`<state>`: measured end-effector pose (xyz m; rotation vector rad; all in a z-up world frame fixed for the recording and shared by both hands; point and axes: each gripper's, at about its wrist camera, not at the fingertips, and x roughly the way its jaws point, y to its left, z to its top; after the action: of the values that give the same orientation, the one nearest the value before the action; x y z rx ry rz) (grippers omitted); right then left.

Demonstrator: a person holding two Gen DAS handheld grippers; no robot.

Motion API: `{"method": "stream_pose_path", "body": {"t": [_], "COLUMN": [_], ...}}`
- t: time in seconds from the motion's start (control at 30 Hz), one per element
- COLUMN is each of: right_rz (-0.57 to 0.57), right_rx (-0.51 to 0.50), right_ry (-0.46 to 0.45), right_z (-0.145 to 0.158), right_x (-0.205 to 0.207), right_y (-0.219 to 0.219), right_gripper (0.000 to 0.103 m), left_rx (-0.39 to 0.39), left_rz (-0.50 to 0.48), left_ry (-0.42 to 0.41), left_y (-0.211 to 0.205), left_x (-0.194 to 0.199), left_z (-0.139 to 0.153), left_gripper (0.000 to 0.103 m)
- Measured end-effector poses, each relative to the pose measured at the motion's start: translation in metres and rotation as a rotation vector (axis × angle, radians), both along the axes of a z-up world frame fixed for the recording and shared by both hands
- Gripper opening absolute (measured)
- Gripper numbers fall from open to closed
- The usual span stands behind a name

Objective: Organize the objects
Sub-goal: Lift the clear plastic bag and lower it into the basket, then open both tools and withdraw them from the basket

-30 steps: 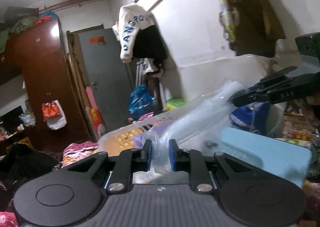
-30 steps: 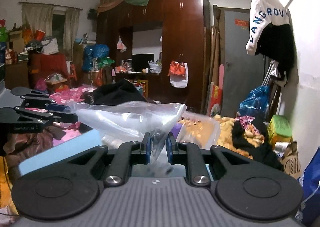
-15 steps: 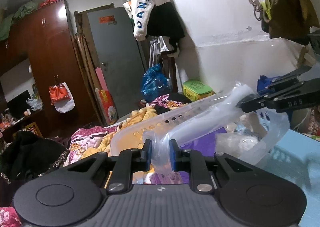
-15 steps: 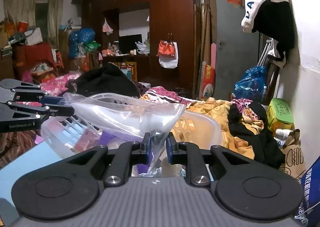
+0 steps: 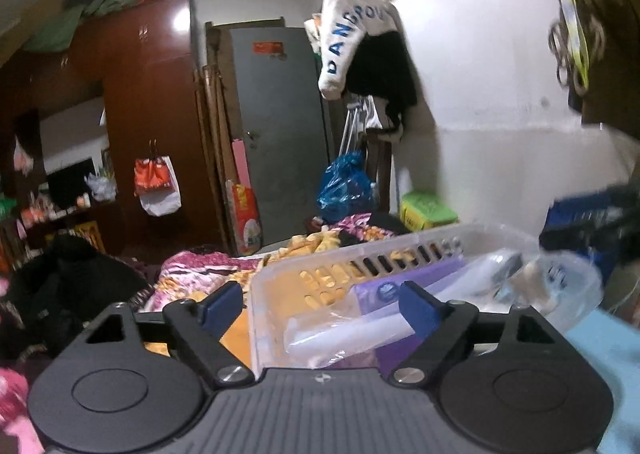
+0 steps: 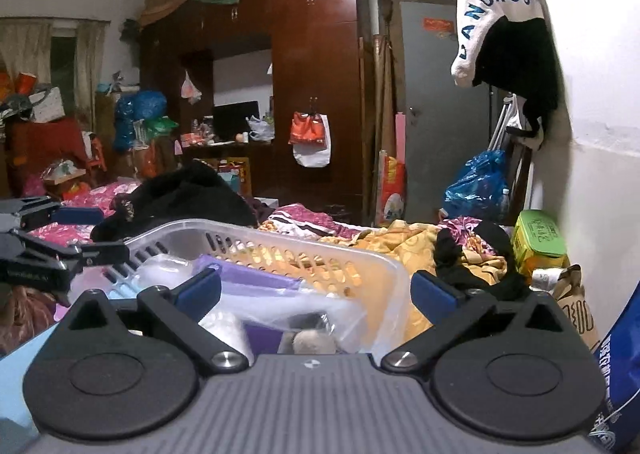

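- Clear plastic bag lies in the translucent basket, just ahead of both hand-held grippers.
- Left hand-held gripper has just been opening, released.
- Right hand-held gripper likewise spread wide, bag untouched.

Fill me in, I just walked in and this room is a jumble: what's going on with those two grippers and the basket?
A person is tidying with a handheld gripper in each hand. The left gripper and right gripper have both just been opening, letting go of a clear plastic bag. The bag now lies in the translucent basket, on top of a purple package. Nothing is pinched between either pair of jaws.
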<state>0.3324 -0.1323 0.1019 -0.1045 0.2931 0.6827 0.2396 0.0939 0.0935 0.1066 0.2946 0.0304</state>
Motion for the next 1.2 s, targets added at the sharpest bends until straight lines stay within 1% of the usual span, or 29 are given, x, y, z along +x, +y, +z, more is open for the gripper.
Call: {"method": "stream_pose_path", "body": {"t": [0.03,0.17,0.2,0.33,0.4,0.43,0.5,0.6,0.67,0.8,0.87,0.97,1.1,1.2], "right_rz": [0.010,0.037,0.038,0.033,-0.033,-0.084,-0.146,-0.172,-0.165,-0.170,-0.167,-0.141,-0.136,-0.118], "right_rx": [0.001,0.024,0.030,0.046,0.015,-0.007,-0.038,-0.062,-0.054,-0.007,0.012,0.014,0.022,0.028], "right_ry": [-0.005,0.010,0.018,0.080,0.094,0.081,0.036,0.015,0.028,0.046,0.048,0.084,0.122,0.144], "right_z": [0.000,0.001,0.001,0.003,0.001,-0.001,-0.005,-0.009,-0.009,-0.007,-0.007,-0.008,-0.011,-0.016], "right_x": [-0.003,-0.009,-0.009,-0.008,-0.013,-0.018,-0.030,-0.045,-0.053,-0.062,-0.066,-0.065,-0.062,-0.060], "right_y": [0.000,-0.001,-0.001,-0.003,-0.002,0.000,0.001,-0.001,-0.007,-0.021,-0.025,-0.028,-0.028,-0.030], "right_gripper": [0.103,0.103,0.103,0.103,0.103,0.103,0.103,0.103,0.103,0.103,0.103,0.103,0.103,0.103], "left_rx": [-0.020,-0.086,-0.094,-0.075,-0.064,-0.064,-0.067,-0.074,-0.075,-0.063,-0.067,-0.063,-0.095,-0.104], "left_rz": [-0.005,-0.019,-0.017,-0.001,-0.001,-0.003,-0.016,-0.041,-0.064,-0.092,-0.085,-0.065,-0.040,-0.009], "left_ry": [-0.005,-0.003,0.005,0.008,0.010,0.008,0.006,0.002,0.006,0.016,0.013,0.005,0.033,0.044], "left_y": [0.000,0.000,-0.001,-0.012,-0.018,-0.021,-0.024,-0.030,-0.034,-0.043,-0.045,-0.048,-0.040,-0.036], "left_x": [-0.004,-0.014,-0.015,-0.025,-0.035,-0.040,-0.050,-0.064,-0.072,-0.084,-0.090,-0.096,-0.097,-0.097], "left_z": [0.000,-0.005,-0.006,-0.009,-0.009,-0.009,-0.009,-0.011,-0.012,-0.014,-0.015,-0.015,-0.016,-0.022], "left_gripper": [0.089,0.100,0.101,0.101,0.101,0.101,0.101,0.101,0.101,0.101,0.101,0.101,0.101,0.101]}}
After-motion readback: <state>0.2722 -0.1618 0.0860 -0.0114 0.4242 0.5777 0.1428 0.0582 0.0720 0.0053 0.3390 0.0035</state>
